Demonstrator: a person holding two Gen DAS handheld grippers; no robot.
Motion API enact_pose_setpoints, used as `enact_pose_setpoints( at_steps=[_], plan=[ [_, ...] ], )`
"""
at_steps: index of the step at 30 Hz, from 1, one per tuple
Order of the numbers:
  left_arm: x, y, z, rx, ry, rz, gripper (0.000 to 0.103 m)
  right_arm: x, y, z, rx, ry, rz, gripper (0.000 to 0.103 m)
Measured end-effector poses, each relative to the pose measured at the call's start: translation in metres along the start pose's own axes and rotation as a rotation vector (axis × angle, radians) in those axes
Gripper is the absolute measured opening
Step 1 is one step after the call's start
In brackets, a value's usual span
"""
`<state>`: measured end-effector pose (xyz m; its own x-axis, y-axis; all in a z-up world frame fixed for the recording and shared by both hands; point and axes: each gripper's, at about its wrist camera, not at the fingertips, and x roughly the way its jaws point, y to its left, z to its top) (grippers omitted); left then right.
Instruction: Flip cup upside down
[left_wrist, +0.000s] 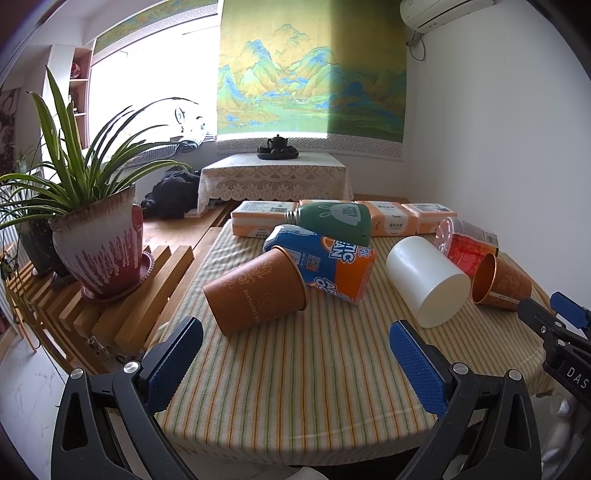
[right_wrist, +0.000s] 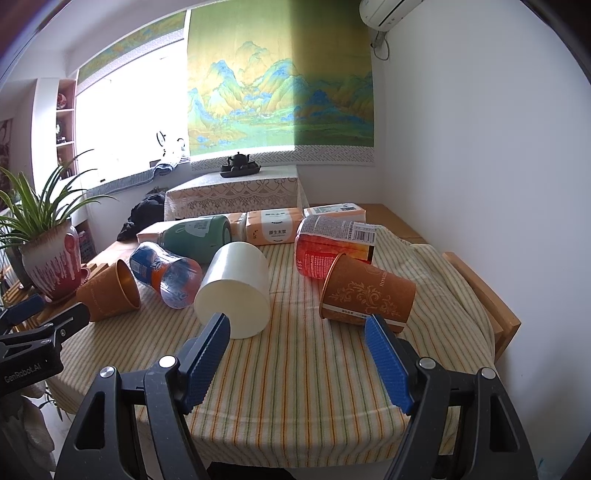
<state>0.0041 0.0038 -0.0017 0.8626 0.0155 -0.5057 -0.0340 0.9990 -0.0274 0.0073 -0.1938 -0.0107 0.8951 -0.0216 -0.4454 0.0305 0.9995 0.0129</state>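
Several cups lie on their sides on the striped tablecloth (left_wrist: 314, 373). A brown paper cup (left_wrist: 255, 291) lies at the left, just ahead of my open, empty left gripper (left_wrist: 295, 332). A white cup (left_wrist: 428, 282) lies in the middle; it also shows in the right wrist view (right_wrist: 234, 291). A second brown paper cup (right_wrist: 369, 293) lies at the right, just ahead of my open, empty right gripper (right_wrist: 297, 326). The first brown cup shows at the left of the right wrist view (right_wrist: 109, 291).
A blue-orange bottle (left_wrist: 325, 258), a green bottle (left_wrist: 332, 221) and a red bottle (right_wrist: 332, 243) lie among the cups. Tissue packs (left_wrist: 258, 219) line the far edge. A potted plant (left_wrist: 99, 243) stands on a slatted stand at the left. The white wall is at the right.
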Motion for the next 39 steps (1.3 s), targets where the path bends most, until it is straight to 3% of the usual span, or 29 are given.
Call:
enact_pose_setpoints(
  at_steps=[20, 39],
  plan=[
    [0.018, -0.016, -0.001, 0.021, 0.042, -0.050, 0.102, 0.009, -0.030, 0.000, 0.029, 0.025, -0.045, 0.072],
    [0.028, -0.050, -0.003, 0.093, 0.068, -0.115, 0.102, 0.026, -0.095, 0.000, 0.187, 0.085, -0.070, 0.072]
  ],
)
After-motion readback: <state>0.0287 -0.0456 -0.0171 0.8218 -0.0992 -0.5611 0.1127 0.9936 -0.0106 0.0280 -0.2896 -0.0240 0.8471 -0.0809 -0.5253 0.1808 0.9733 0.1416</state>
